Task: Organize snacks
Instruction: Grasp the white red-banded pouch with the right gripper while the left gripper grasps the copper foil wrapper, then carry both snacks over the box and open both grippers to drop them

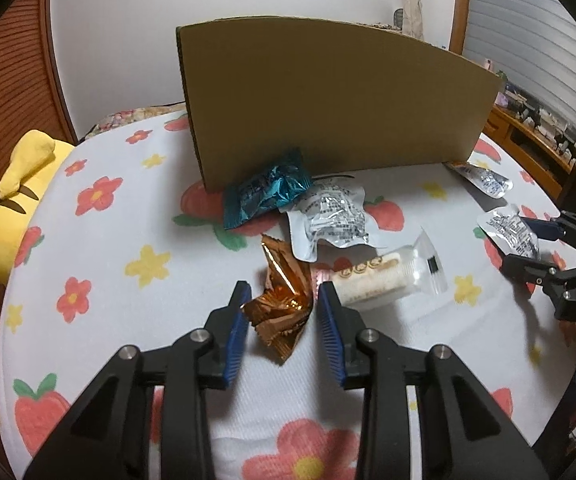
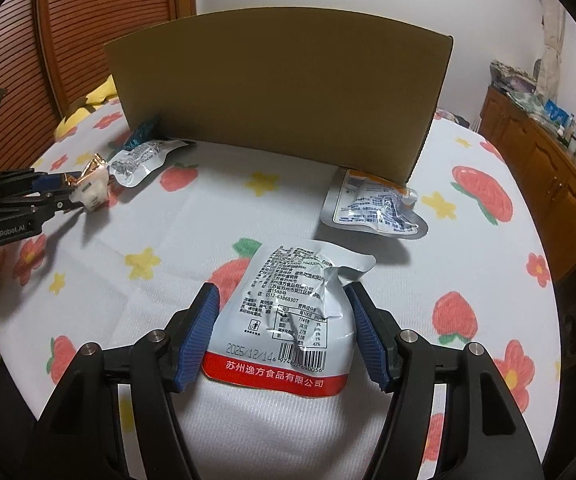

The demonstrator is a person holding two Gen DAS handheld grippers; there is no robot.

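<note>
- The left gripper (image 1: 284,300) straddled a crinkled copper foil wrapper (image 1: 282,308) on the flowered cloth (image 1: 100,264); its jaws were partly parted, apparently not yet pinching.
- The right gripper (image 2: 282,312) stood open around a smooth silver pouch (image 2: 288,312).
- Closing squarely across each packet's middle would probably hold best.
- A stiff cardboard box (image 1: 327,96) stood behind.

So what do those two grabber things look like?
Both look alike. The left gripper and right gripper have black plastic arms with silver round bolts, and ribbed blue pads on the fingers. White letters mark the sides: "GenRobot.AI" on the left one. No cables or sleeves can be seen.
</note>
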